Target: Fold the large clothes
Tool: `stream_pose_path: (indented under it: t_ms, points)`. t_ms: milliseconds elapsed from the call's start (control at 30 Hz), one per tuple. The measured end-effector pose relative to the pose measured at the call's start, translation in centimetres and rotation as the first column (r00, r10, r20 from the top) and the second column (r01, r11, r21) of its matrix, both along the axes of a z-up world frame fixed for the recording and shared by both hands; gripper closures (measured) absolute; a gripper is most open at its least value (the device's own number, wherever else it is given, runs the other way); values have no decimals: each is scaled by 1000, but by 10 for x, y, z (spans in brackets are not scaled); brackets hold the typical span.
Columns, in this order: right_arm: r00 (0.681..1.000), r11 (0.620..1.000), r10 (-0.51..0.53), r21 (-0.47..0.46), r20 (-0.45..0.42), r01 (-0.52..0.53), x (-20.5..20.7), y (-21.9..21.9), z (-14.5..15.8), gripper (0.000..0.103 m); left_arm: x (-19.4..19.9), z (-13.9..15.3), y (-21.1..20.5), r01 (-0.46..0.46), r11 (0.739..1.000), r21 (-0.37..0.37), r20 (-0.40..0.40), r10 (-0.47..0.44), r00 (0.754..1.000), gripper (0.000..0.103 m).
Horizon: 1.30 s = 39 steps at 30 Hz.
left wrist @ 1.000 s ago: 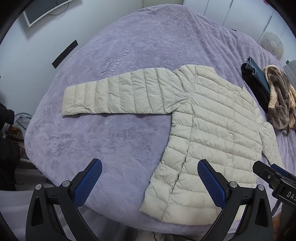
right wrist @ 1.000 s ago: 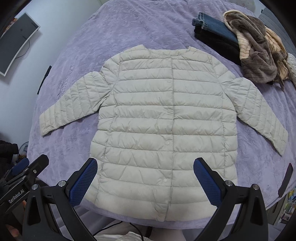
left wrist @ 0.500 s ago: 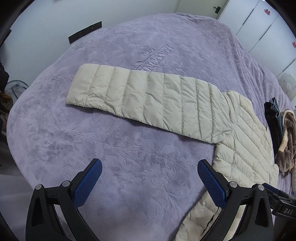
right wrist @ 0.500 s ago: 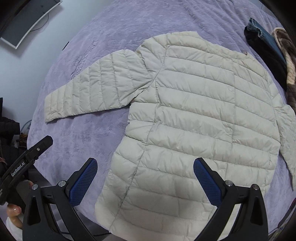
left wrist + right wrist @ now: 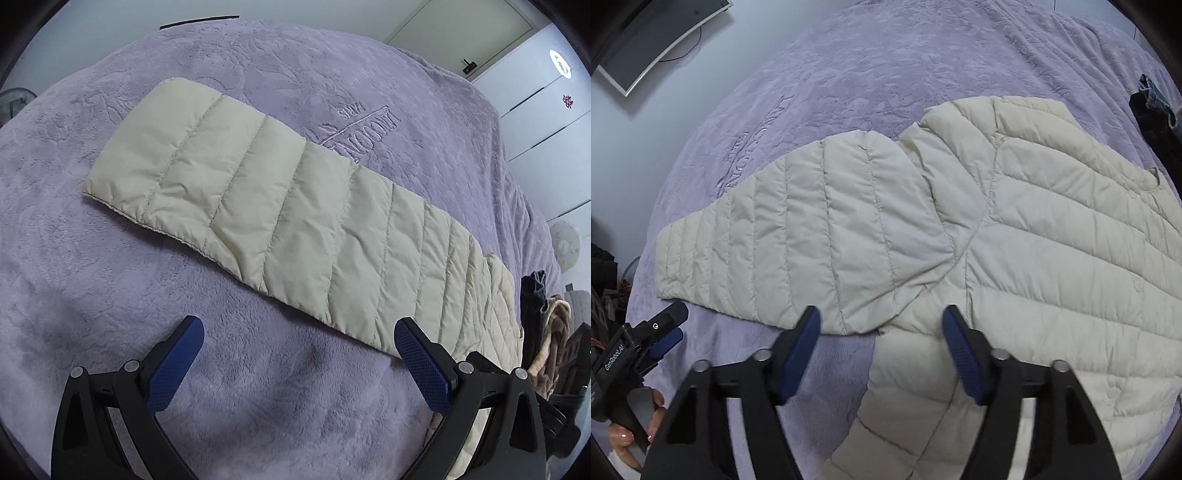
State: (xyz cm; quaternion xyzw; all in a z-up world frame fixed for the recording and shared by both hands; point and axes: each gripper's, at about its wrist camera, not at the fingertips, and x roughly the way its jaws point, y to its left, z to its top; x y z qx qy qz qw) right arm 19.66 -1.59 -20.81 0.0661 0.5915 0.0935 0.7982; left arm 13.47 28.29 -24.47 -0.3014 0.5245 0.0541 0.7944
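Observation:
A cream quilted puffer jacket (image 5: 1052, 258) lies flat on a purple bedspread (image 5: 886, 74). Its left sleeve (image 5: 277, 206) stretches out to the side, and also shows in the right wrist view (image 5: 798, 240). My left gripper (image 5: 295, 339) is open and empty, just short of the sleeve's near edge around its middle. It shows from outside in the right wrist view (image 5: 661, 332), near the cuff. My right gripper (image 5: 881, 325) is open and empty, low over the armpit where sleeve meets body.
Dark folded jeans (image 5: 535, 295) and a brown fuzzy garment (image 5: 554, 332) lie on the bed beyond the jacket. A monitor (image 5: 657, 40) hangs on the wall at the left. White closet doors (image 5: 535, 92) stand behind the bed.
Both grippers have moved left and closer to the bed, onto the left sleeve. The right gripper's jaws have narrowed but stay open.

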Motion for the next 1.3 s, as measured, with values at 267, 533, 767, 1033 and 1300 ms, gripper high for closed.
stream_pose_path:
  t_ms: [267, 533, 767, 1033, 1300]
  points:
    - [999, 1000, 6, 16, -36, -5, 18, -2, -42, 74, 23, -26, 7, -69, 997, -47, 24, 70, 997, 0]
    - [1000, 999, -16, 45, -25, 18, 13, -7, -49, 74, 43, -19, 22, -170, 985, 11, 66, 169, 983, 21]
    - [999, 997, -24, 74, -21, 26, 17, -2, -49, 74, 40, 10, 26, -105, 994, -6, 137, 105, 985, 91]
    - [999, 995, -45, 93, -16, 46, 15, -6, -51, 74, 43, 100, -33, 103, 995, -2, 351, -95, 932, 91]
    - [996, 974, -73, 211, -44, 80, 11, -31, -37, 74, 47, 150, -132, 343, 938, 40, 430, -326, 842, 91]
